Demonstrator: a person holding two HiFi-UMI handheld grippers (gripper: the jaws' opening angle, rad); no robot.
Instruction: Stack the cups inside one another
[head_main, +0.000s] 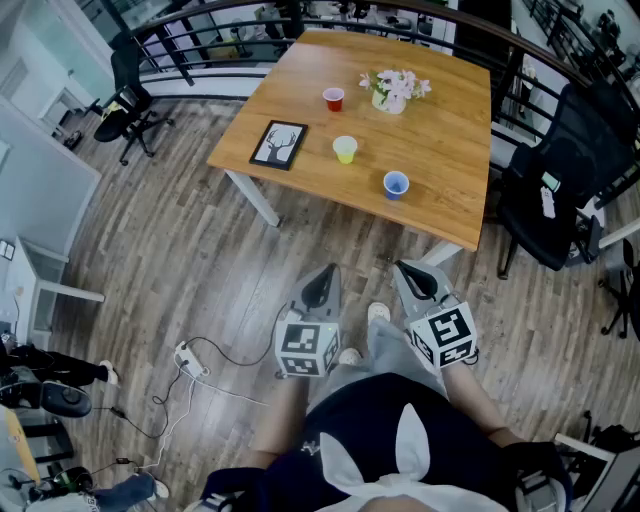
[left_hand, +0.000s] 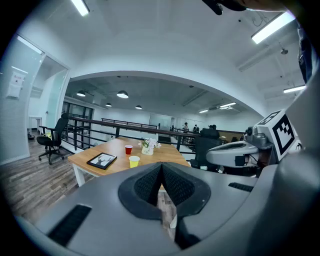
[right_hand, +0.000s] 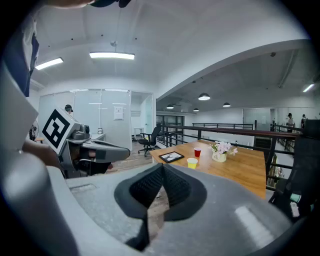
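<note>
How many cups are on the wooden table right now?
3: a red cup beside the flowers, a yellow cup next to the picture frame, and a blue cup toward the near edge of the table. All stand apart; none seems hidden.

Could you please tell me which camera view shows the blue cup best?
The head view: the blue cup stands in plain sight on the table. Neither gripper view shows it.

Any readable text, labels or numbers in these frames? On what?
None readable.
Black-and-white marker cubes: square patterns only, no letters.
Black-framed picture: an antler drawing, no words.
White notice on the glass wall: too blurred to read.
</note>
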